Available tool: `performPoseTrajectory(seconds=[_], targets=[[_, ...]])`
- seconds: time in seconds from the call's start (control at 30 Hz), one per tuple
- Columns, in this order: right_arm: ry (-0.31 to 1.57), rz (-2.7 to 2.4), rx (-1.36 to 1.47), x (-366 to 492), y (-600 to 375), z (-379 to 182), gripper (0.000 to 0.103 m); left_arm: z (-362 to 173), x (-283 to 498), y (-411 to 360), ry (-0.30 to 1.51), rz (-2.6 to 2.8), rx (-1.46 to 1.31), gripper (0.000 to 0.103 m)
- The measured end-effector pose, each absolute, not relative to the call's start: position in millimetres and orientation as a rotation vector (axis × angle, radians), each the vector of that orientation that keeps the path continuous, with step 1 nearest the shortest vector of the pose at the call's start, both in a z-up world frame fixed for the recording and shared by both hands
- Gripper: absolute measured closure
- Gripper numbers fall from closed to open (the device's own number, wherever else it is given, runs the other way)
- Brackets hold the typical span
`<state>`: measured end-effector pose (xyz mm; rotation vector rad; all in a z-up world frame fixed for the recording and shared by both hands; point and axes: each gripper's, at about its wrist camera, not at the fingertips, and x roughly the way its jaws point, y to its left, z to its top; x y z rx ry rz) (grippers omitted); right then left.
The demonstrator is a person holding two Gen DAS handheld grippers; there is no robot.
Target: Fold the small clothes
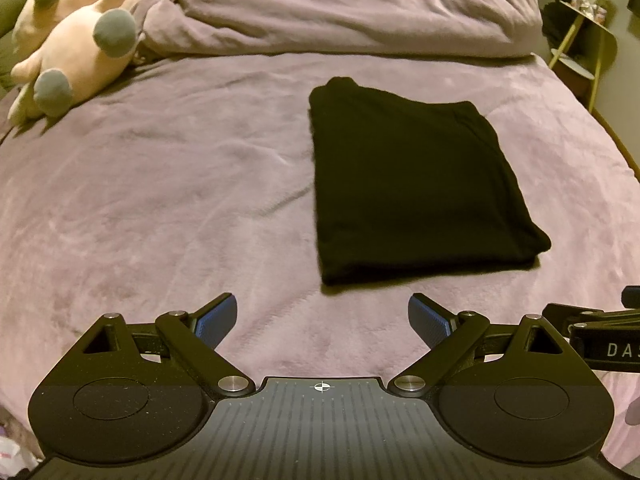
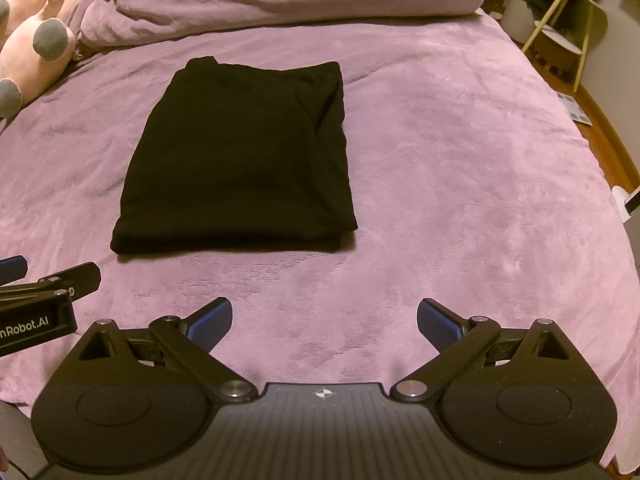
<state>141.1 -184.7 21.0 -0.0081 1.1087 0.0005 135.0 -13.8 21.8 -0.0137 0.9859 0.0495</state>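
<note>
Bed blanket lies bare around folded black garment.

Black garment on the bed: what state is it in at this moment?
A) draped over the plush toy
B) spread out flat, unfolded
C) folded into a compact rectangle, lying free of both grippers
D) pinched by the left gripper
C: the black garment lies as a neat folded rectangle on the purple blanket, while the left gripper and right gripper sit open short of it.
</note>
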Motion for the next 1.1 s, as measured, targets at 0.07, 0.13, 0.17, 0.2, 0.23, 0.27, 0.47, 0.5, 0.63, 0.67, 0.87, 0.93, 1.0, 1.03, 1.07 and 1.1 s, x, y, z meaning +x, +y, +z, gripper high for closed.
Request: performPoseTrajectory(seconds=[0.07,0.13,0.17,0.2,0.23,0.27,0.47,0.5,0.63,0.67,0.87,0.93,1.0,1.03,1.07,1.1], targets=[[1.111,-0.002,-0.006,141.5,-185.3,20.9,0.004,21.6,135.2,-14.3,0.987,0.048,-0.012,0.007],[1.113,-0.002,-0.006,141.8,-185.6,20.7,0.004,21.5,135.1,-14.5,0.989,0.047,-0.012,0.007],[1.114,-0.003,-0.006,141.9,-185.8,20.7,0.004,21.5,135.4,-14.6,0.989,0.047,-0.012,0.007],[1.114,-0.004,-0.006,142.0,-186.0,20.8,0.004,21.5,135.4,-14.6,0.99,0.047,-0.011,0.007],[1.114,-0.004,-0.006,142.2,-186.2,20.7,0.004,21.5,135.4,-14.6,0.99,0.048,-0.012,0.007],[1.114,-0.003,-0.005,142.3,-186.3,20.8,0.004,21.4,135.4,-14.6,0.991,0.048,-0.013,0.007],[1.115,-0.002,-0.006,142.9,-186.4,20.5,0.004,20.5,135.4,-15.1,0.992,0.049,-0.007,0.007],[1.115,-0.001,-0.005,142.9,-186.4,20.6,0.004,20.1,135.8,-15.1,0.992,0.051,-0.005,0.007],[1.118,-0.001,-0.006,143.0,-186.2,19.9,0.004,18.9,136.8,-14.5,0.994,0.051,-0.004,0.007],[1.118,-0.001,-0.005,143.1,-186.3,19.9,0.004,18.8,136.8,-14.5,0.994,0.051,-0.004,0.007],[1.12,0.0,-0.006,143.9,-185.8,19.5,0.004,18.7,136.6,-14.6,0.991,0.046,-0.003,0.007],[1.117,-0.001,-0.005,143.8,-185.8,19.6,0.004,18.2,136.5,-14.2,0.99,0.043,-0.002,0.007],[1.117,-0.001,-0.007,143.5,-185.7,19.2,0.004,17.5,136.7,-13.9,0.992,0.044,-0.001,0.007],[1.117,-0.001,-0.008,143.5,-185.6,19.0,0.004,17.7,136.9,-13.7,0.992,0.043,-0.001,0.007],[1.117,-0.001,-0.008,143.5,-185.6,18.9,0.004,17.3,136.7,-13.5,0.992,0.042,0.0,0.007],[1.116,-0.001,-0.008,143.5,-185.6,19.0,0.004,17.1,136.8,-13.4,0.992,0.043,0.001,0.007]])
